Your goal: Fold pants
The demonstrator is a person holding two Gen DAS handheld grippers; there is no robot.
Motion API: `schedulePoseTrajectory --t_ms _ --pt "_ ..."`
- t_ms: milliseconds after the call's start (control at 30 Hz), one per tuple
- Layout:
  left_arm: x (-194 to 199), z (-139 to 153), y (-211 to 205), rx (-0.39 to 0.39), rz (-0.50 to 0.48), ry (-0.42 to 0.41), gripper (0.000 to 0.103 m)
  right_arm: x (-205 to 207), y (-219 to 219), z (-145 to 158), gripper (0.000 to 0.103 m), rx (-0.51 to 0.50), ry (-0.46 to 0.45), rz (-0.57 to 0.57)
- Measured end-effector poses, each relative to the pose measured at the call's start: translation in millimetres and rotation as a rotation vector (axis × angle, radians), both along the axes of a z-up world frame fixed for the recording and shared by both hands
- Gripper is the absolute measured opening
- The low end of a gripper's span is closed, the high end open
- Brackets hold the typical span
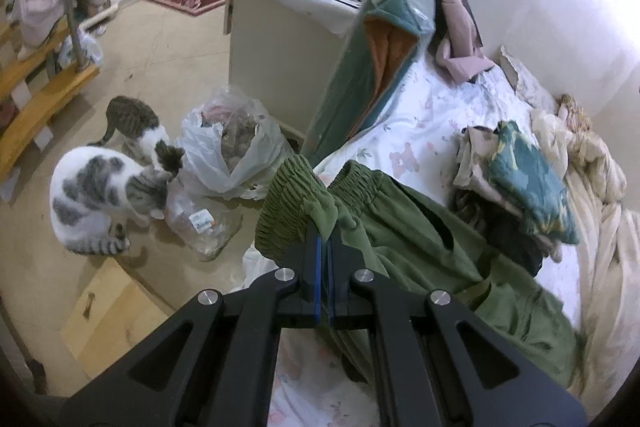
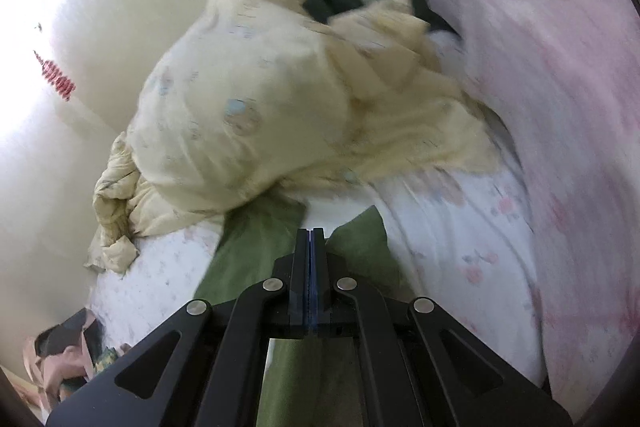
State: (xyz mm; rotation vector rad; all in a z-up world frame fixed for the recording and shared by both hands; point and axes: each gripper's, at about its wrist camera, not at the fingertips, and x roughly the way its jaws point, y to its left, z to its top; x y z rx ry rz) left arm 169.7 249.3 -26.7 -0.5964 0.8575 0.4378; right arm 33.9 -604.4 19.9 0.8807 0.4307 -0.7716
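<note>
**Green pants, pinched at both ends**

Left tongs point(image 1: 325, 239): pressed together on the elastic waistband of the green pants point(image 1: 432, 247), lifted at the edge of the floral-sheeted bed point(image 1: 424, 115). Right tongs point(image 2: 311, 231): pressed together on green pant fabric point(image 2: 248, 251) over the same bed, near a cream quilt point(image 2: 240, 115). On floor: two cats point(image 1: 100, 195), plastic bag point(image 1: 232, 147).

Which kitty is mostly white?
The bigger cat, the nearer one in the left wrist view, is mostly white with grey patches. The other cat behind it has a striped brown back.
</note>
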Motion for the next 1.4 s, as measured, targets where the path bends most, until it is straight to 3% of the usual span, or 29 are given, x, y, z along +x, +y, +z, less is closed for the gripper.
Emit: schedulePoseTrajectory --t_ms 133,367,467,533,600,667,733,767,800,900,1033,1167,1200,1233,1400 --pt "6.7 0.4 8.3 -0.028 0.000 0.013 0.000 54.1 -7.9 18.1 0.000 -0.090 0.041 0.043" --pt "65.2 0.6 -8.6 0.174 -0.091 0.086 0.000 192.0 -21.8 27.5 0.000 -0.320 0.190 0.168" --pt "89.0 -9.4 -22.3 0.231 -0.118 0.125 0.000 248.5 -19.5 4.4 0.000 -0.253 0.232 0.323" --pt "100.1 -17.5 -29.2 0.262 -0.143 0.146 0.000 268.3 -8.3 -21.3 0.000 -0.174 0.250 0.448" --pt "108.1 -25.7 -31.9 0.270 -0.162 0.163 0.000 281.3 -1.4 -47.7 0.000 -0.124 0.324 0.547" --pt "111.2 -29.2 -31.4 0.258 -0.172 0.165 0.000 281.4 -5.6 -59.6 0.006 -0.095 0.349 0.574" --pt "111.3 -30.6 -30.7 0.250 -0.179 0.163 0.000 278.0 -18.5 -70.2 0.044 -0.048 0.388 0.592" --pt "111.7 -30.4 -29.9 0.245 -0.180 0.162 0.000 275.2 -27.4 -76.5 0.053 -0.023 0.420 0.596" --pt "111.2 -30.7 -28.0 0.238 -0.177 0.158 0.000 269.9 -34.4 -82.2 0.056 -0.015 0.453 0.590" --pt "109.2 -32.7 -25.4 0.236 -0.175 0.159 0.000 257.3 -54.7 -93.3 0.053 -0.052 0.567 0.535" --pt "103.9 -36.8 -20.5 0.232 -0.166 0.171 0.000 256.1 -62.5 -111.7 0.053 -0.052 0.584 0.580" --pt "101.4 -37.3 -22.5 0.261 -0.176 0.172 0.000 278.6 -42.8 -132.8 0.053 -0.240 0.729 0.688" --pt "101.8 -37.0 -22.6 0.267 -0.178 0.173 0.000 281.9 -40.9 -138.7 0.041 -0.246 0.738 0.713" --pt "101.6 -37.5 -22.6 0.270 -0.177 0.175 0.000 283.9 -39.3 -141.4 0.000 -0.242 0.737 0.732" --pt "107.2 -39.9 -19.7 0.246 -0.182 0.179 0.000 272.0 -24.2 -110.8 0.000 -0.354 0.627 0.731"
